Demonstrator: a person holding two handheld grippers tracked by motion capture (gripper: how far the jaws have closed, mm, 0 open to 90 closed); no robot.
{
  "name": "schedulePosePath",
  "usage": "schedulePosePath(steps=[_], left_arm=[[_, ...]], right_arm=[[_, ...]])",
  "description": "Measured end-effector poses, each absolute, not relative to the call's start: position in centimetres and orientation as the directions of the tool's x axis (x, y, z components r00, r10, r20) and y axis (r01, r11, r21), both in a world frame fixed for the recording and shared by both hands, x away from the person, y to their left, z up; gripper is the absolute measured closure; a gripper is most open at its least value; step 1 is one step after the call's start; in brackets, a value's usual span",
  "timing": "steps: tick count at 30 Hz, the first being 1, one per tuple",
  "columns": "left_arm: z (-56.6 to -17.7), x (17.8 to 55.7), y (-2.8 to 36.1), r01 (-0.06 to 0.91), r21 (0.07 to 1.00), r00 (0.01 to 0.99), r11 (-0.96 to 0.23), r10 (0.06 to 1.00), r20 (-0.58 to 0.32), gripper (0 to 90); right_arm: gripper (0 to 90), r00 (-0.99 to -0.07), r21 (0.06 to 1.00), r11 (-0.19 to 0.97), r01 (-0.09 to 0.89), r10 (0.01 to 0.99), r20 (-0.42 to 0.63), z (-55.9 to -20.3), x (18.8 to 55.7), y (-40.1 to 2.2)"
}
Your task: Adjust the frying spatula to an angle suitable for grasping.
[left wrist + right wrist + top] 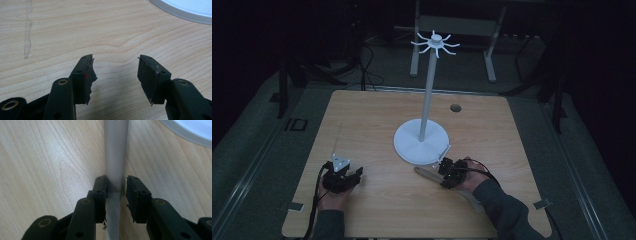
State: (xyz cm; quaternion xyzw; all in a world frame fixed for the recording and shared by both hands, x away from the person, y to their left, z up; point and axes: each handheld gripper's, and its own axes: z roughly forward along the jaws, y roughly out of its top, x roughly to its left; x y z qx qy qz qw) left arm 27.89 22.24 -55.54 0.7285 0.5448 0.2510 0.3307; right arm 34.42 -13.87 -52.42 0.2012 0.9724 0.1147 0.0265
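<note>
At the lower right of the high view, the right gripper (446, 166) lies low on the tabletop (377, 115) with its jaws narrowed around a flat grey strip (428, 173) that lies on the wood just in front of the white stand (421, 142); in the right gripper view the strip (115, 157) runs up between the jaws, the left pad against it and a thin gap at the right pad. At the lower left, the left gripper (343, 172) rests apart, its jaws wide and empty.
</note>
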Motion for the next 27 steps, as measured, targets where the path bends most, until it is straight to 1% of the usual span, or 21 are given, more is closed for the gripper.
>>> schedulePosePath(steps=[2,6,11,17,27], left_arm=[[-55.5,27.9,22.3,0.627,0.756,0.28,-0.188,0.96,0.006,46.7],[-55.5,27.9,22.3,0.627,0.757,0.279,-0.186,0.96,0.005,46.5],[-55.5,27.9,22.2,0.629,0.754,0.279,-0.188,0.96,0.007,46.5],[-55.5,27.9,22.2,0.629,0.754,0.278,-0.187,0.961,0.007,46.3],[-55.5,27.9,22.2,0.629,0.754,0.277,-0.187,0.961,0.008,46.1]], right_arm=[[73.8,-0.919,0.231,0.894,0.384,0.395,-0.002,-52.6,34.4,-13.8],[74.4,-0.916,0.25,0.888,0.385,0.401,-0.013,-52.5,34.2,-14.0],[74.0,-0.892,0.307,0.851,0.426,0.452,-0.013,-51.8,34.4,-15.2],[73.2,-0.846,0.296,0.813,0.501,0.532,-0.029,-52.1,35.5,-15.8],[70.4,-0.826,0.291,0.791,0.539,0.564,-0.005,-52.8,36.1,-15.5]])
